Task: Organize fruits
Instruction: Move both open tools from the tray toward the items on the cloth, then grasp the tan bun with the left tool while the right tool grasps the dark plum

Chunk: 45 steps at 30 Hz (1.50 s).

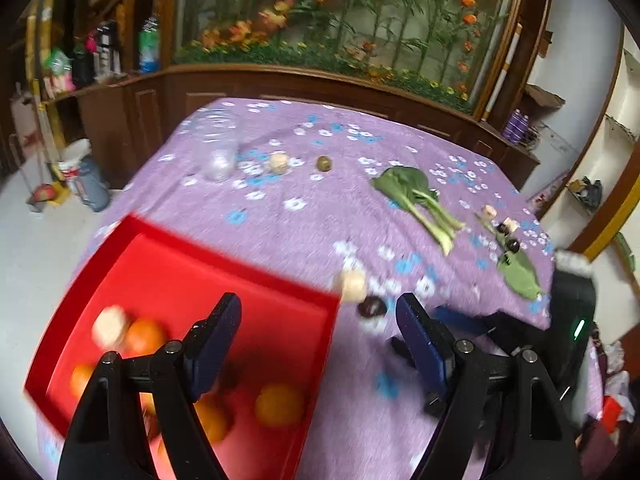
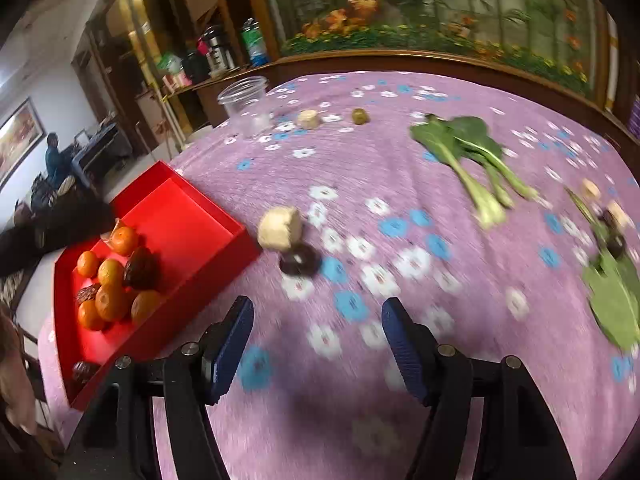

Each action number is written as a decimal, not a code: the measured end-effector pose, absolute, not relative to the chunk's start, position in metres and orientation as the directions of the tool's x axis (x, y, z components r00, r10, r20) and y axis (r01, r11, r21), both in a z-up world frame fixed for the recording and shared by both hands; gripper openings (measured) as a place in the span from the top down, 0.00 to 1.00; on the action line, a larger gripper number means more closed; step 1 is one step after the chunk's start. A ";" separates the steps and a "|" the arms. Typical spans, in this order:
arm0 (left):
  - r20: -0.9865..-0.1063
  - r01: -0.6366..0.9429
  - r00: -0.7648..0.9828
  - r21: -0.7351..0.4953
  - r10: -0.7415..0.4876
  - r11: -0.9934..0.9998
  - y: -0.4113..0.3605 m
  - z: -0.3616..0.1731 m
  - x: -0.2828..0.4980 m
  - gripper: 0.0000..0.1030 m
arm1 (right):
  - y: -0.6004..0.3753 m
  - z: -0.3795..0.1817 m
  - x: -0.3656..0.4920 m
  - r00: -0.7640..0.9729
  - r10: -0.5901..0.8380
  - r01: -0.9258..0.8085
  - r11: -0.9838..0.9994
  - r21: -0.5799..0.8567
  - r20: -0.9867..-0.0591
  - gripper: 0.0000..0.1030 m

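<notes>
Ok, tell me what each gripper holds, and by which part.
Nothing. The left gripper is open and empty over the tray's edge; the right gripper is open and empty over the cloth.

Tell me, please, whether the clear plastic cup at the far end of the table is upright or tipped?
Upright: the clear plastic cup stands on its base, its open rim facing upward.

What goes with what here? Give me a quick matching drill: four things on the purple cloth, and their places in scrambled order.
Things:
1. oranges
2. clear plastic jar
3. leafy greens
4. pale chunk

Places:
A. far end of the cloth, near its left corner
B. on the cloth just beyond the red tray's near right corner, beside a dark round fruit
C. inside the red tray
D. right half of the cloth, stems pointing toward the camera

Pairs: 1-C, 2-A, 3-D, 4-B
</notes>
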<state>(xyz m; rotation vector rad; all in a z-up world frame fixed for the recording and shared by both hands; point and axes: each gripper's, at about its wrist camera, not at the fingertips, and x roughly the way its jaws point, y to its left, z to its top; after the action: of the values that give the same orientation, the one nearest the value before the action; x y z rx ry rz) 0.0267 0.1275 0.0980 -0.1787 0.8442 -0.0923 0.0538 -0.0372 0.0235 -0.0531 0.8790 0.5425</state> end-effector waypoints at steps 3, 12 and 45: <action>-0.757 0.024 0.625 -0.224 -0.189 0.974 0.126 0.090 0.057 0.24 | -0.023 0.016 0.067 0.502 0.424 -0.487 0.859 0.159 -0.754 0.36; -0.788 0.036 0.580 -0.230 -0.208 0.973 0.117 0.060 0.088 0.37 | -0.010 0.008 0.079 0.504 0.410 -0.496 0.858 0.133 -0.761 0.36; -0.757 0.039 0.650 0.110 0.058 0.993 0.075 0.054 0.080 0.41 | -0.083 0.006 0.067 0.540 0.328 -0.313 0.933 0.177 -0.775 0.71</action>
<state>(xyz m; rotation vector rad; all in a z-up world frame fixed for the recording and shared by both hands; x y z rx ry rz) 0.0801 0.0746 0.0537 0.1197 0.8632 0.0113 0.0668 -0.0831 0.0063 0.0184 0.9251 0.3811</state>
